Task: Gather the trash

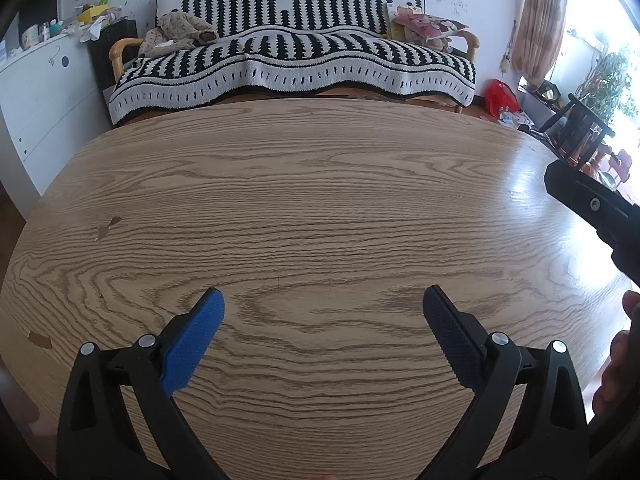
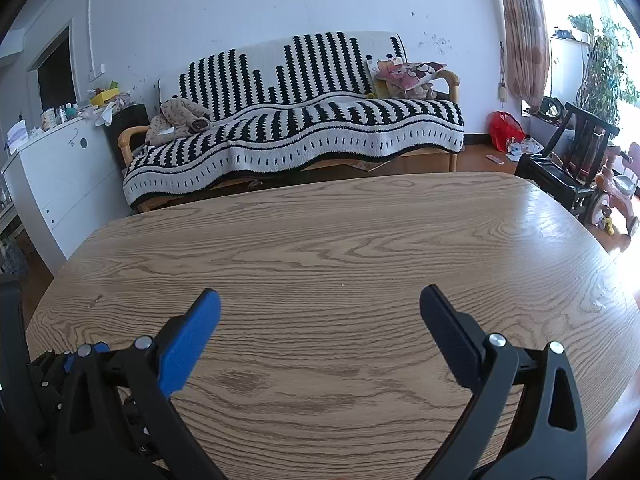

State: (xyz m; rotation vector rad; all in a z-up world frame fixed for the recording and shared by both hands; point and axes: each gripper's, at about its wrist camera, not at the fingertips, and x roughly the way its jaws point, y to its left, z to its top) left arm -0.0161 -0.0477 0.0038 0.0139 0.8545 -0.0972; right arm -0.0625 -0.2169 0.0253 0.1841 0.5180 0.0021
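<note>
Both views look across a wooden table (image 1: 320, 184) whose top (image 2: 340, 248) carries no trash that I can see. My left gripper (image 1: 323, 300) hangs open just above the near part of the table, nothing between its blue-padded fingers (image 1: 196, 336). My right gripper (image 2: 320, 302) is open too, empty, over the near half of the table. The body of the right gripper (image 1: 592, 204) shows at the right edge of the left wrist view, with a person's fingers (image 1: 618, 356) below it. The black body of the left gripper (image 2: 40, 392) sits at the lower left of the right wrist view.
Behind the table stands a sofa (image 2: 296, 132) under a black-and-white blanket, with soft toys and cushions on it. A white cabinet (image 2: 60, 168) with clutter is at the left. A red bag (image 2: 506, 128), scattered papers (image 2: 520, 146), a black chair (image 2: 568, 164) and a child's ride-on (image 2: 612, 196) are at the right.
</note>
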